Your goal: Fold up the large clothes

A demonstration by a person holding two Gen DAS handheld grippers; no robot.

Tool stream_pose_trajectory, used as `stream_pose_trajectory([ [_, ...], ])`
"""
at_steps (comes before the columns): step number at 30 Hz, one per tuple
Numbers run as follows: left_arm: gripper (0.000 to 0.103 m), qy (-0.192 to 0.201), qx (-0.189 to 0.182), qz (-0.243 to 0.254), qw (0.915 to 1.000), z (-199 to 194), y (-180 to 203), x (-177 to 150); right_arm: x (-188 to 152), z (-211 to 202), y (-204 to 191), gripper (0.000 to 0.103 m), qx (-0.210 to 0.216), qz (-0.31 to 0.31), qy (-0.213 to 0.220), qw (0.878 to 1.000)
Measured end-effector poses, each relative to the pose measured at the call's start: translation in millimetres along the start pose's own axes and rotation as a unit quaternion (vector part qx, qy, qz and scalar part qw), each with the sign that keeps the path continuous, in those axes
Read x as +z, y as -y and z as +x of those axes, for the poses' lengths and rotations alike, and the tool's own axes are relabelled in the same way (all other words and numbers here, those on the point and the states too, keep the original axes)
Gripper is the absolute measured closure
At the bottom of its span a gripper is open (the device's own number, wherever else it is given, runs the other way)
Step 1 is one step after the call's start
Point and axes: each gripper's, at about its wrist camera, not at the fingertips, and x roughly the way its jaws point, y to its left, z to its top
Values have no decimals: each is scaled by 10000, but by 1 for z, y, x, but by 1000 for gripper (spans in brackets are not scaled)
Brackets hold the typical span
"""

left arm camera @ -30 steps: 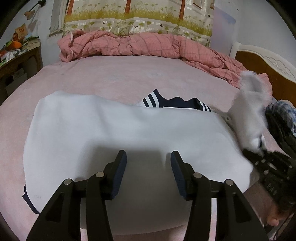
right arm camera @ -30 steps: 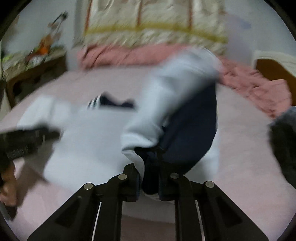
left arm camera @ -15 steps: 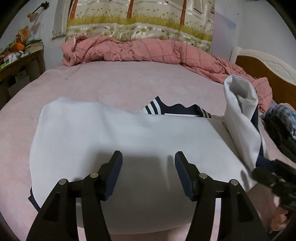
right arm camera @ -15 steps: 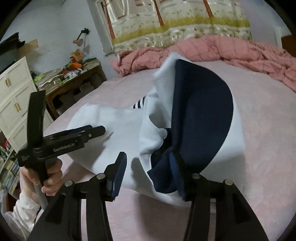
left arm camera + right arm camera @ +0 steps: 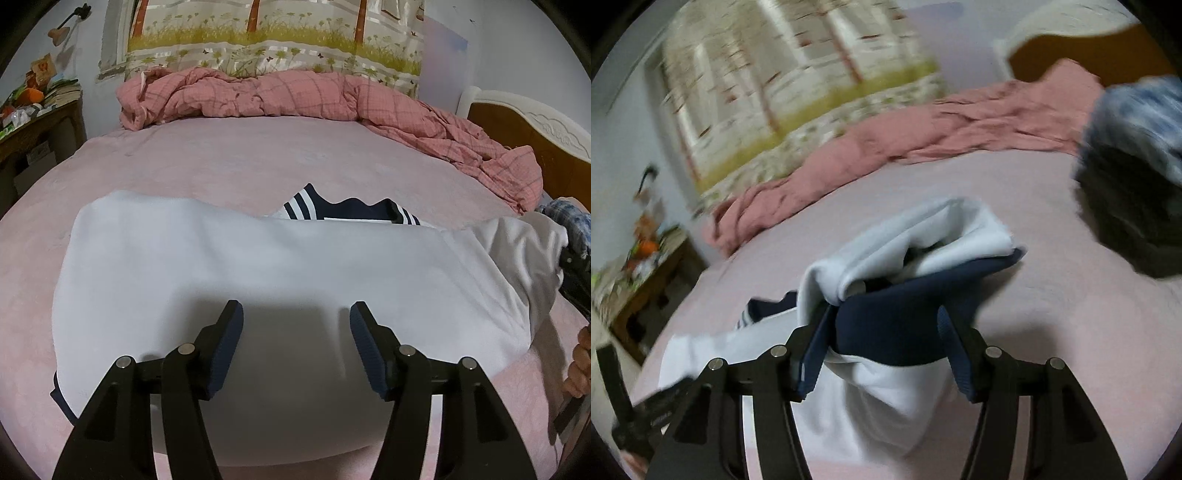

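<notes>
Here the left gripper (image 5: 296,325) hangs parted over the flat white sweatshirt (image 5: 229,266) on the pink bed (image 5: 240,158), pinching nothing. Only the right wrist view shows its navy-lined sleeve (image 5: 908,284) bunched between the right gripper (image 5: 882,332), whose jaws have just opened, loosely touching one finger.

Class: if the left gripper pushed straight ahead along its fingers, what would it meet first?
Most likely the white garment on the pink bed, directly ahead of the open left gripper.
</notes>
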Motion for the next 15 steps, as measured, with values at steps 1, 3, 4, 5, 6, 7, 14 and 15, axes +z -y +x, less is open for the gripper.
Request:
stream_pose_trajectory([
  [1, 43, -2, 5, 7, 10000, 0, 1, 0, 1, -6, 10, 41, -55, 249, 68, 9997],
  [3, 43, -5, 11, 23, 10000, 0, 0, 0, -1, -18, 36, 36, -254, 773, 90, 9966],
  [4, 43, -8, 12, 26, 10000, 0, 0, 0, -6, -27, 55, 36, -390, 1214, 128, 9918],
  [5, 43, -8, 11, 26, 10000, 0, 1, 0, -9, -30, 69, 36, -441, 1517, 171, 9873],
  [6, 43, -8, 12, 25, 10000, 0, 1, 0, -15, -36, 85, 36, -483, 1878, 173, 9809],
  [7, 43, -8, 12, 24, 10000, 0, 1, 0, -18, -40, 94, 36, -438, 2067, 167, 9773],
  [14, 41, -14, 16, 48, 10000, 0, 2, -1, -37, -40, 124, 26, 761, 3160, 185, 9455],
  [15, 41, -13, 17, 58, 10000, 0, 2, -1, -33, -34, 121, 19, 845, 3131, 282, 9455],
])
